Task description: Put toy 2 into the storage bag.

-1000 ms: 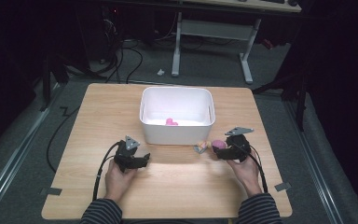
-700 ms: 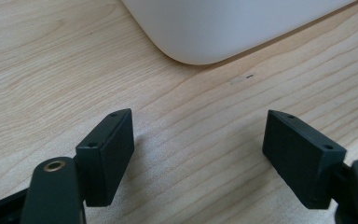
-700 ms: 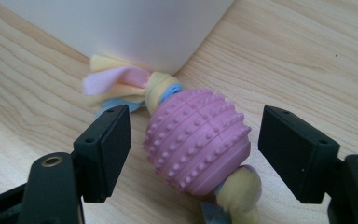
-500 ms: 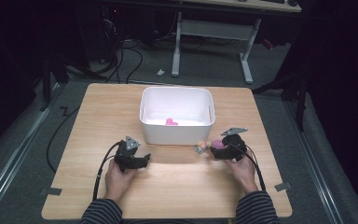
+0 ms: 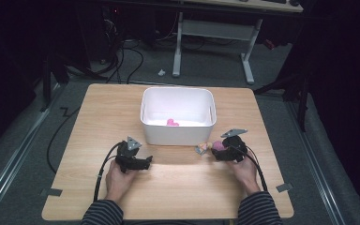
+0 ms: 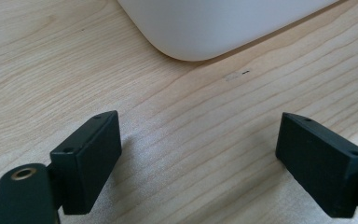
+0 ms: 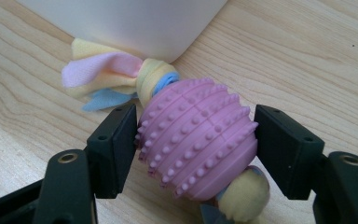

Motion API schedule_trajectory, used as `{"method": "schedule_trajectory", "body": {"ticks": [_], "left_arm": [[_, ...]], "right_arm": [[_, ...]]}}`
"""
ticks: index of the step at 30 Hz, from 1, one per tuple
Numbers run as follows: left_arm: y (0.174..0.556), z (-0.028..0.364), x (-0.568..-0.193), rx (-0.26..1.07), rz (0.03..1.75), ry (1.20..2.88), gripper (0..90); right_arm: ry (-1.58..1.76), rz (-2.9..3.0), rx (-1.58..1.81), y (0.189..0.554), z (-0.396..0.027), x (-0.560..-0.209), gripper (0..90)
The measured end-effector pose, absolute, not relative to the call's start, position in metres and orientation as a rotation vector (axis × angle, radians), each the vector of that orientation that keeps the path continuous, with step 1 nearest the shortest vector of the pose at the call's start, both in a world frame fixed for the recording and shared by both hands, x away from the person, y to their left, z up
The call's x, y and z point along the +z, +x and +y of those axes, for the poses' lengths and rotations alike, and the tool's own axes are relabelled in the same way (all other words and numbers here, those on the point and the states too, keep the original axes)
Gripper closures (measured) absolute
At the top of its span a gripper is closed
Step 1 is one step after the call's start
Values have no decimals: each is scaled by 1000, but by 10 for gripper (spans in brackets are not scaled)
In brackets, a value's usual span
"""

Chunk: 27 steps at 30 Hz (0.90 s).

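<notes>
1. My right gripper (image 7: 196, 144) has just been closing its jaws, and the pink knobbly ball (image 7: 196, 140) of a toy sits squarely between them; in the right gripper view both pads press on its sides, so I count it as grasped.
2. The toy has knotted cloth strips (image 7: 105, 77) in yellow, pink and blue at the far end of the ball, and these touch the outer wall of the white tub (image 7: 130, 25). A second yellow knot pokes out below the ball, toward me.
3. From the high view, the toy (image 5: 210, 146) lies on the table (image 5: 93, 117) just beside the tub's near right corner, toward the table's right edge, with my right gripper (image 5: 226, 150) on it.
4. My left gripper (image 6: 198, 158) has just been opening; its jaws stand wide apart with bare wood between them, holding nothing.
5. In the high view the left gripper (image 5: 143, 163) rests low over the table, near the tub's (image 5: 178, 136) near left corner but apart from it.
6. Inside the tub lies a small pink thing (image 5: 172, 123), near the front wall; I cannot tell what it is.
</notes>
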<state>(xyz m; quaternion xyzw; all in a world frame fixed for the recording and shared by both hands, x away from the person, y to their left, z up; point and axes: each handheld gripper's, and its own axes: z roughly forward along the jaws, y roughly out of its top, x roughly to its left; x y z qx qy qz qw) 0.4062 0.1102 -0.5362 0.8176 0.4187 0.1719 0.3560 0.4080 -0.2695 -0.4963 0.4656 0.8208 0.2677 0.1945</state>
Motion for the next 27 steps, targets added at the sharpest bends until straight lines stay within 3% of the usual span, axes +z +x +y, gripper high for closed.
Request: {"method": "schedule_trajectory", "body": {"ticks": [27], "left_arm": [[405, 110, -536, 449, 1080, 2109, 152]], "right_arm": [[1218, 2329, 856, 370, -279, -458, 335]]}}
